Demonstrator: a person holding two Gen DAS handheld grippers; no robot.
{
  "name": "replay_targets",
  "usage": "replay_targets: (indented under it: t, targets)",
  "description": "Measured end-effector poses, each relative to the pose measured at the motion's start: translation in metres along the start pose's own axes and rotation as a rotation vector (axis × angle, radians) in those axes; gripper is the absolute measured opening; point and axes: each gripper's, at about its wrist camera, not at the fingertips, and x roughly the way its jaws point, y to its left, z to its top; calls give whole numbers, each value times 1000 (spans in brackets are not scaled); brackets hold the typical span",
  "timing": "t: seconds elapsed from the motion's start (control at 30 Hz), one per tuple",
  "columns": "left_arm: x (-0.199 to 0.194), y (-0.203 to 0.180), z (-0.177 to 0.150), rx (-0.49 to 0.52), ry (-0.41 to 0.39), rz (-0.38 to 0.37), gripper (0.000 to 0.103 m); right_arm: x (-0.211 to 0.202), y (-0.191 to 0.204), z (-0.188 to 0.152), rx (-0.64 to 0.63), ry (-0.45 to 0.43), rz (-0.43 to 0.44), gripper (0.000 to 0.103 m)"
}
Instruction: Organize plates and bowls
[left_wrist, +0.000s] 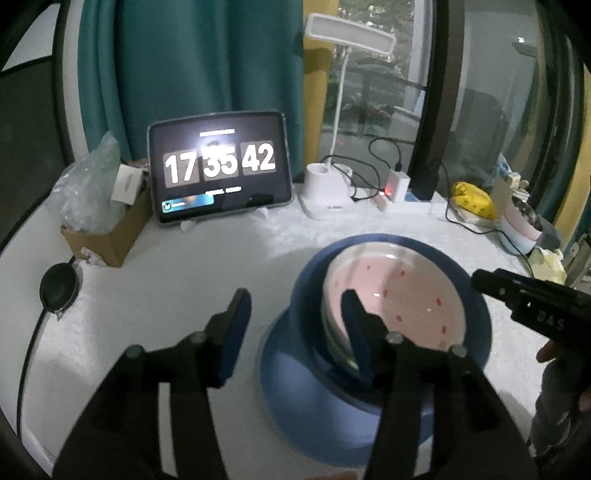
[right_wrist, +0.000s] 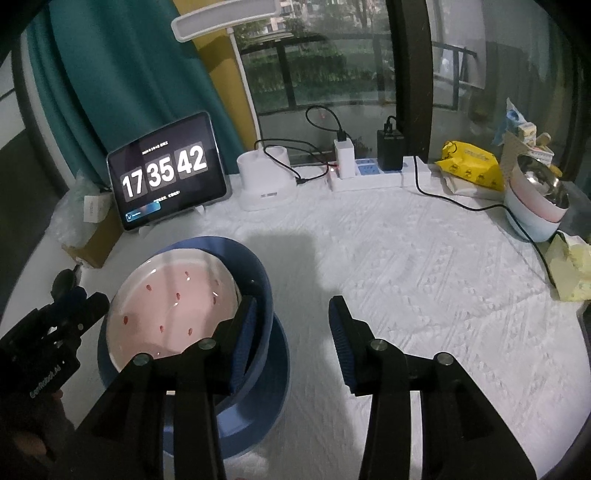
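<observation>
A stack is already built near the middle of the table (right_wrist: 424, 258), toward its front edge: a blue plate (right_wrist: 273, 398) lies flat on the white textured cover, a blue bowl (right_wrist: 258, 273) sits tilted on it, and a pink bowl with small red marks (right_wrist: 173, 306) rests inside that. From the left wrist view a metallic rim shows between the pink bowl and the blue one, so there may be a further steel bowl nested there, though the blur makes that uncertain.

The left tongs (left_wrist: 295, 314) are apart, with one finger reaching over the near rim of the stack and the other outside it; they clamp nothing. The right tongs (right_wrist: 291, 321) are also spread wide, one finger just beside the blue bowl's wall and the other over bare cover, holding nothing.

Judging by this, the nesting is well along but not finished. The blue bowl leans rather than sitting level, so it likely needs settling. At the far right corner of the table a second set of bowls (right_wrist: 535, 206), pale blue, pink and a steel one on top, stands well apart from the main stack and may yet need bringing over. Along the back edge are a tablet clock (right_wrist: 166, 173), a lamp base (right_wrist: 264, 181) and a power strip (right_wrist: 369, 177).
</observation>
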Motion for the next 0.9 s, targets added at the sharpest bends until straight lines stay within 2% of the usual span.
replay_targets:
  t: [0.13, 0.63, 0.9]
  targets:
    - [-13, -4, -4, 1, -21, -13, 61, -11, 1, -5, -8, -11, -2, 43]
    - [-66, -24, -38, 26, -110, -63, 72, -55, 3, -37, -21, -56, -23, 43]
    - [-95, -30, -56, 25, -131, -71, 73, -80, 1, -60, -17, -85, -29, 43]
